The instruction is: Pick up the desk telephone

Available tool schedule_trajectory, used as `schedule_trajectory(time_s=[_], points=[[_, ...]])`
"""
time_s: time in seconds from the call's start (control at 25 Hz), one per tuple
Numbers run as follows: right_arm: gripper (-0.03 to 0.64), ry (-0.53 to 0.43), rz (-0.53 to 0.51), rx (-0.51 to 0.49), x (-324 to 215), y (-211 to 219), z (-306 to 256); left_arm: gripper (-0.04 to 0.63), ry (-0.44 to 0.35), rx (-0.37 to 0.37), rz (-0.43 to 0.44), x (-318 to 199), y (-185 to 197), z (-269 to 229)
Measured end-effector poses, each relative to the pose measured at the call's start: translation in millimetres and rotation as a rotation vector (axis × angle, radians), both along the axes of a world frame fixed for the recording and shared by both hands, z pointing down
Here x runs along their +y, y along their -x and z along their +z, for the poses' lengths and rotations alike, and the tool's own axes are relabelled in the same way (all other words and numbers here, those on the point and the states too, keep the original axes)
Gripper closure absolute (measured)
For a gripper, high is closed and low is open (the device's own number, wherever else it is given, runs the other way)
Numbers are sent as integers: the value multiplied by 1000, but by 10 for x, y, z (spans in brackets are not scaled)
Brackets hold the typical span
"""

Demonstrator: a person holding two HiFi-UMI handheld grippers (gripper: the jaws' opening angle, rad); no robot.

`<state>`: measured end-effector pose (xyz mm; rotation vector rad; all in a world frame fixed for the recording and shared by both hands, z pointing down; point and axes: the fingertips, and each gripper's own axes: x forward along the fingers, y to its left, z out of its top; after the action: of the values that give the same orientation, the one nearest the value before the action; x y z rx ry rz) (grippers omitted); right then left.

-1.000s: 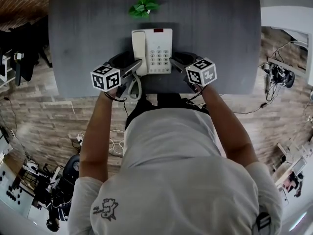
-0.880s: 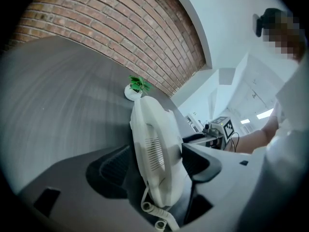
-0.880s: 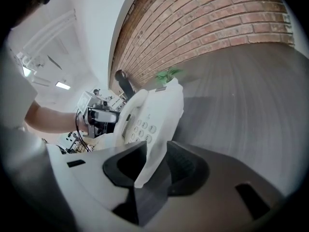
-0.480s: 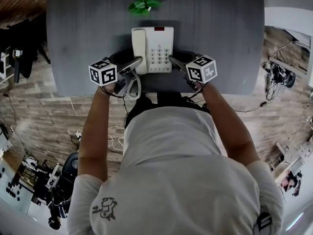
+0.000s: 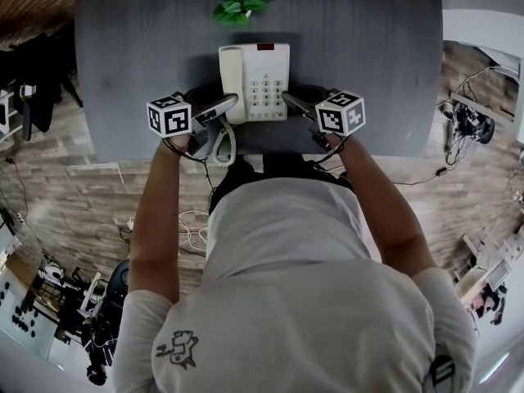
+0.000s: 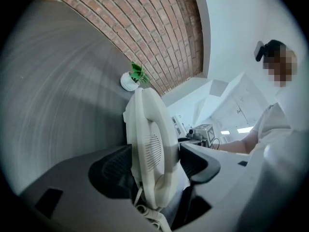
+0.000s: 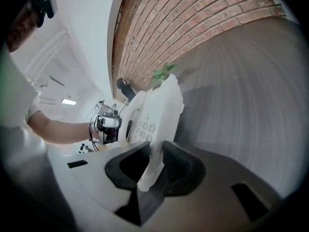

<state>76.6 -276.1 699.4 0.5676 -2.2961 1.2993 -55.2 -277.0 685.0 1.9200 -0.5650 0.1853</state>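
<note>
A white desk telephone [image 5: 255, 76] lies flat on the dark grey table [image 5: 368, 47], handset on its left side. My left gripper [image 5: 223, 111] reaches in from the left. Its jaws are closing around the handset side [image 6: 152, 149], and both pads lie against it. From the right, my right gripper [image 5: 293, 105] has the phone's thin right edge [image 7: 153, 129] between its closing jaws, pinched by the pads. The keypad [image 7: 142, 127] faces up.
A small potted plant [image 5: 239, 6] stands just behind the phone. The coiled cord [image 5: 225, 142] hangs off the table's near edge by my left gripper. Beyond the table are a brick wall [image 6: 159, 37] and a wooden floor with cables [image 5: 192, 232].
Both marker cubes have tilted a little and the jaws have drawn in on the phone's two sides. The phone has stayed flat on the table.
</note>
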Motion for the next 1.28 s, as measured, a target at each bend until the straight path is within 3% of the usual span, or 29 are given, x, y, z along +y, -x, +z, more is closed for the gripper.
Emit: schedule_trajectory(time_s=[0.72, 1.28], points=[[546, 53, 41, -24, -2, -26, -101, 313, -10, -4, -53, 46, -19, -138], [548, -36, 101, -31, 200, 23, -542, 314, -112, -24, -19, 217, 37, -604]])
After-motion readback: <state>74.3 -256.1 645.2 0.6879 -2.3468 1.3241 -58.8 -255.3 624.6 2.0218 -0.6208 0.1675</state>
